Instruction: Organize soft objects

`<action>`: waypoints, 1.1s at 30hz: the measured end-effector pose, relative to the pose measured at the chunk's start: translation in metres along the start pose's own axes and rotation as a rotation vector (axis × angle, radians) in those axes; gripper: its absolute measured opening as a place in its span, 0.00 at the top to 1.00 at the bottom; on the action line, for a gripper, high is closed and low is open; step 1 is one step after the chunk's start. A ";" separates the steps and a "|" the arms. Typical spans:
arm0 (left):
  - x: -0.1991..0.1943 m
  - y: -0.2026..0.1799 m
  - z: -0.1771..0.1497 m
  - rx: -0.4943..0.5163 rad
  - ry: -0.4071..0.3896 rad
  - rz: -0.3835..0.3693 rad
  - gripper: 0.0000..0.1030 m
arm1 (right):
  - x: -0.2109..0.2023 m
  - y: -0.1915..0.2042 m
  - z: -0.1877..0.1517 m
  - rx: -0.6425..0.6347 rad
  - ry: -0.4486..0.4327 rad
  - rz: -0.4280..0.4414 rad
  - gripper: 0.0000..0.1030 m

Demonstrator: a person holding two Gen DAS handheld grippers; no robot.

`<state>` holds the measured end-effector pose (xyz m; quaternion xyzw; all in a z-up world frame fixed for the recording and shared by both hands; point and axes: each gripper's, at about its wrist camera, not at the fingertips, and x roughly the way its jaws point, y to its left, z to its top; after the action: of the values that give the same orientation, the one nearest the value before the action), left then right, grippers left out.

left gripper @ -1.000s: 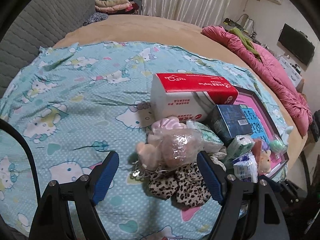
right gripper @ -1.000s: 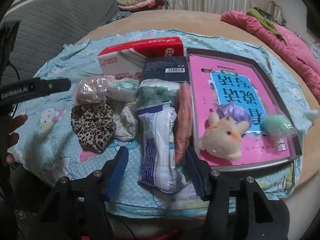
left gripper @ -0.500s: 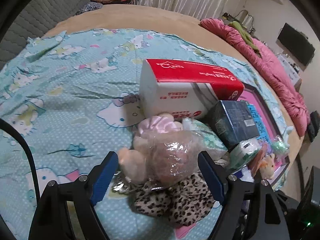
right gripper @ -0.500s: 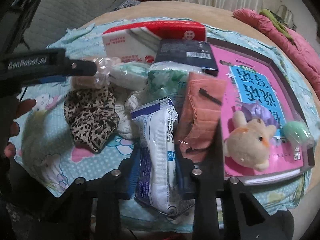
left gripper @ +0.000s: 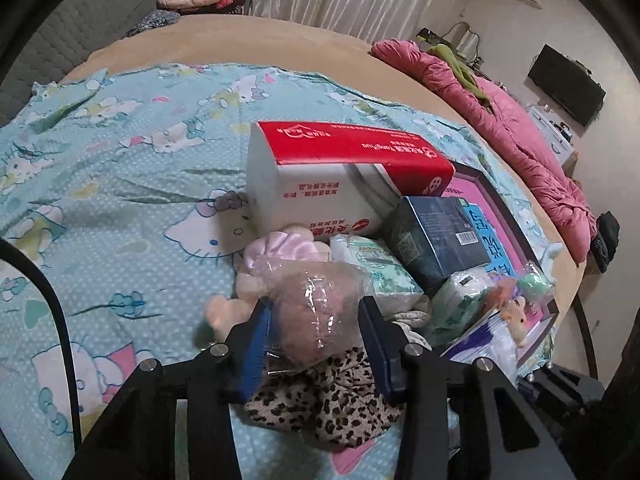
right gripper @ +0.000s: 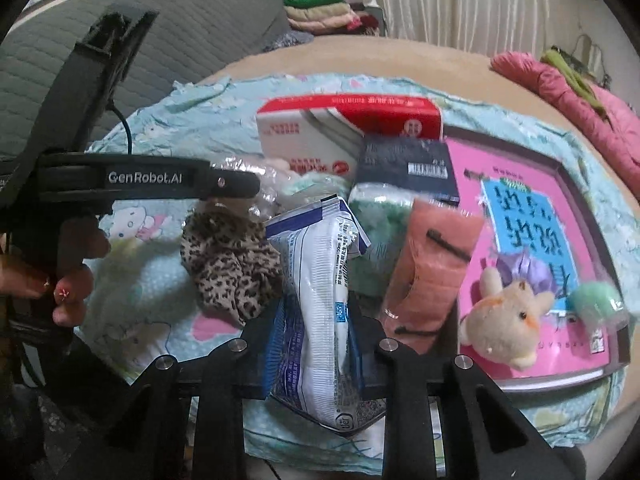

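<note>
On the blue cartoon-print sheet (left gripper: 120, 184) lies a heap of soft goods. My left gripper (left gripper: 316, 312) has its jaws closing, and the blue pads (left gripper: 258, 336) press both sides of a pink plush in clear plastic wrap (left gripper: 316, 304). A leopard-print scrunchie (left gripper: 320, 396) lies just below it. My right gripper (right gripper: 318, 312) is shut on a white-and-blue plastic packet (right gripper: 320, 280), which stands up between its fingers. In the right wrist view the left gripper (right gripper: 232, 184) reaches in from the left, held by a hand (right gripper: 68, 280).
A red-and-white tissue box (left gripper: 320, 184) and a dark blue box (left gripper: 436, 236) stand behind the heap. A pink book (right gripper: 532, 240) carries a beige plush toy (right gripper: 504, 320) and a green fluffy ball (right gripper: 596, 300). An orange wrapped cloth (right gripper: 432, 268) lies beside it. A pink quilt (left gripper: 520, 128) lies at the right.
The left jaws have drawn in from wide apart onto the wrapped plush. The right jaws closed on the white packet, whose top end has risen off the sheet.
</note>
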<state>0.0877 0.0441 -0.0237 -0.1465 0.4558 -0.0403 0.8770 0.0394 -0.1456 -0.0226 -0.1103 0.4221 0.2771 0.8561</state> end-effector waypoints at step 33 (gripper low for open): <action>-0.078 -0.109 0.013 0.161 -0.104 -0.010 0.58 | -0.089 -0.070 0.012 0.206 -0.253 -0.011 0.73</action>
<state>0.0601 -0.0411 0.0767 -0.0797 0.4041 -0.0734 0.9083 0.0431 -0.2323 0.0516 0.0116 0.3366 0.2393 0.9107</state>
